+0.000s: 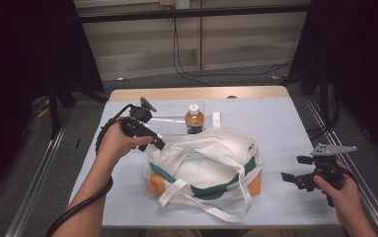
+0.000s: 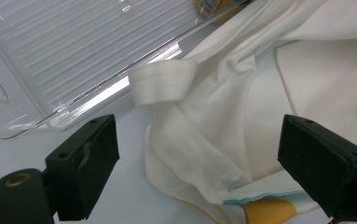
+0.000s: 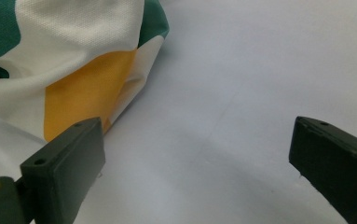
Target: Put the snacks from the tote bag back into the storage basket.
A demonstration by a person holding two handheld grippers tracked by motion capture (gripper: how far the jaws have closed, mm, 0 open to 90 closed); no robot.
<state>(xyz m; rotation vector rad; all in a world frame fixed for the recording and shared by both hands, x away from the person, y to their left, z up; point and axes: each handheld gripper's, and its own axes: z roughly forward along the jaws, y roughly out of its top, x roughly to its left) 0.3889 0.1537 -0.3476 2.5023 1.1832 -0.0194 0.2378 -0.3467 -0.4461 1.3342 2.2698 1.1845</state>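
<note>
A white cloth tote bag with green and orange patches lies open in the middle of the table, its straps loose toward the front. My left gripper is at the bag's left rim, open, with folds of the white bag cloth between its jaws but not pinched. A strap loop sits just beyond them. My right gripper hovers open to the right of the bag, apart from it; its view has the bag's orange and green corner at upper left and bare table between the jaws.
A clear plastic tray lies behind the bag, with a bottle of amber drink standing in it. The tray's ribbed floor is just past my left jaws. The table has free surface at the right and front left.
</note>
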